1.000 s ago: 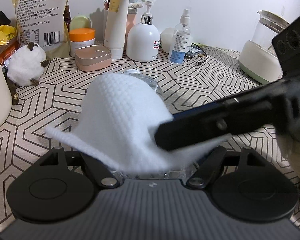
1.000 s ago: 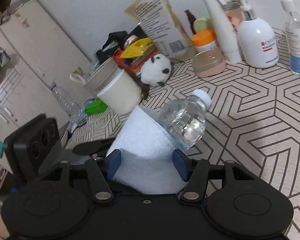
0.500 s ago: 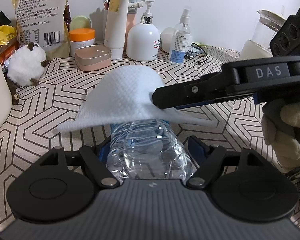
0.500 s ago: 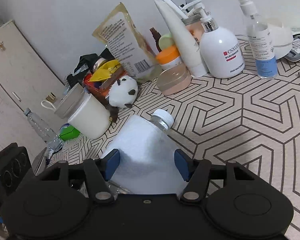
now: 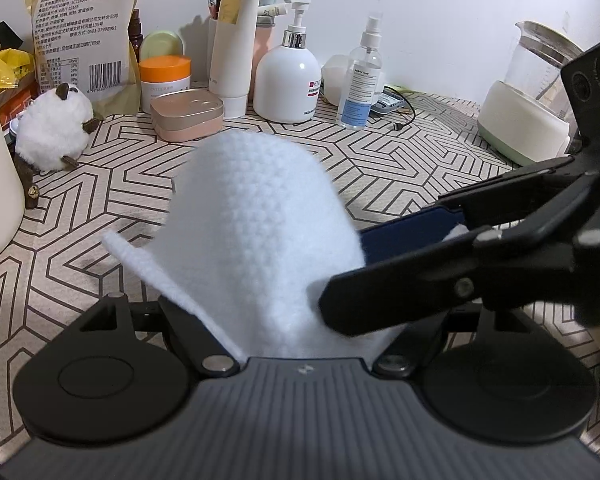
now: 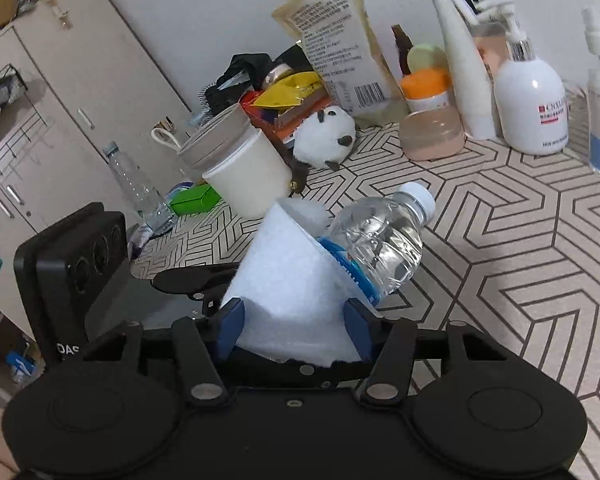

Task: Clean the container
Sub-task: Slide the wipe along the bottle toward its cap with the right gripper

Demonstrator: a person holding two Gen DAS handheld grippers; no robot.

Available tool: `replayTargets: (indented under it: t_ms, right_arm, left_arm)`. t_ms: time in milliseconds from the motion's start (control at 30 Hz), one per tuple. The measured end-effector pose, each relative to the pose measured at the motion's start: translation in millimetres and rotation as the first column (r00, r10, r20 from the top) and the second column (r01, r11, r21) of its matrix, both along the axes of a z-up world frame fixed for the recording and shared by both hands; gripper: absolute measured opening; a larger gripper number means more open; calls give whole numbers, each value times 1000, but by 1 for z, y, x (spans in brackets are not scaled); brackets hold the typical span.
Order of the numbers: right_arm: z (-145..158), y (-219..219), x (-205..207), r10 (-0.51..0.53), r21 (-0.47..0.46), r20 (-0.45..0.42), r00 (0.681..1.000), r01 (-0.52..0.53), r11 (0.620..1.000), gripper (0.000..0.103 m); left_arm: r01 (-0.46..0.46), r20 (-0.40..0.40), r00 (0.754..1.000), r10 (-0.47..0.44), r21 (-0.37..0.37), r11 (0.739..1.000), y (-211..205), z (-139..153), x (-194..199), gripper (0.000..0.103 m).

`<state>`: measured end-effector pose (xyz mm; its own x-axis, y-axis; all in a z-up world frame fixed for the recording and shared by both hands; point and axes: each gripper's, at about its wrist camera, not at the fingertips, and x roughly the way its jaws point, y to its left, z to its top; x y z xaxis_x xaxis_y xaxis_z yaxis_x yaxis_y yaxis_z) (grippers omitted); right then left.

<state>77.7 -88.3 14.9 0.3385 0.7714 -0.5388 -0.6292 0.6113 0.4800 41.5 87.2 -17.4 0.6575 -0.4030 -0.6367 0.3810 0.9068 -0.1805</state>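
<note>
Right now your right gripper (image 6: 294, 318) has its blue fingers (image 6: 231, 318) pressed around a white cloth (image 6: 288, 276) wrapped over a clear water bottle (image 6: 380, 240), squeezing cloth and bottle together. The bottle is lifted above the patterned table (image 6: 520, 248), lying tilted, its capped neck pointing away from you. Your left gripper (image 5: 300, 312) comes at the bottle from its base end. The cloth hides its fingers and the bottle, so I cannot tell whether it is gripping.

Risks: the bottle is smooth and slippery under cloth. If the left side is not gripping, a wiping stroke could push it out toward the jars (image 5: 165, 80) and pump bottle (image 5: 288, 80) at the back. Squeezing harder may crumple the thin plastic. The cloth could also bunch up or slip off.

Your right gripper reaches across from the right, level with the bottle, nearly crosswise to the left one.
</note>
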Motion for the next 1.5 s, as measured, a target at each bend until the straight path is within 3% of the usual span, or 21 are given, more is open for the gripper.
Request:
replayTargets:
  t_ms: [133, 400, 500, 733, 867, 967, 1033, 1067, 1267, 1367, 1500]
  right_arm:
    - [-2, -8, 7, -45, 23, -14, 999, 46, 999, 54]
    - [-15, -23, 24, -136, 51, -73, 988, 140, 989, 55]
    - [-13, -21, 21, -154, 33, -46, 987, 156, 987, 55]
    - [-11, -32, 27, -289, -7, -55, 956, 289, 957, 61]
    - [-7, -38, 25, -357, 26, -55, 933, 358, 933, 63]
    - [-3, -37, 20, -344, 52, -50, 938, 346, 937, 60]
    - [-3, -29, 17, -313, 49, -36, 949, 314, 948, 38]
    - [-3, -25, 15, -297, 48, -29, 955, 298, 953, 36]
    - [-3, 0, 6, -199, 35, 12, 980, 199, 979, 38]
    - [-6, -7, 10, -232, 60, -6, 973, 232, 971, 39]
    - [-9, -12, 16, -269, 64, -7, 963, 269, 961, 51]
  left_arm:
    - [-2, -1, 1000, 2, 0, 1000, 0, 0, 0, 76]
    - [-2, -3, 1000, 2, -5, 1000, 1, -1, 0, 76]
    - [-2, -2, 1000, 2, -2, 1000, 1, -1, 0, 76]
    - [-2, -6, 1000, 2, -6, 1000, 1, 0, -2, 76]
    - [0, 1, 1000, 0, 1, 1000, -1, 0, -3, 78]
    - [1, 3, 1000, -1, 7, 1000, -2, 0, -3, 78]
    - [1, 5, 1000, -1, 10, 1000, -2, 0, -3, 78]
    - [2, 5, 1000, -2, 11, 1000, -2, 0, -4, 78]
    - [-6, 16, 1000, 6, 19, 1000, -3, 0, -4, 79]
    - [-6, 30, 1000, 5, 43, 999, -6, -1, -6, 79]
    - [-5, 34, 999, 4, 50, 999, -7, -1, -6, 79]
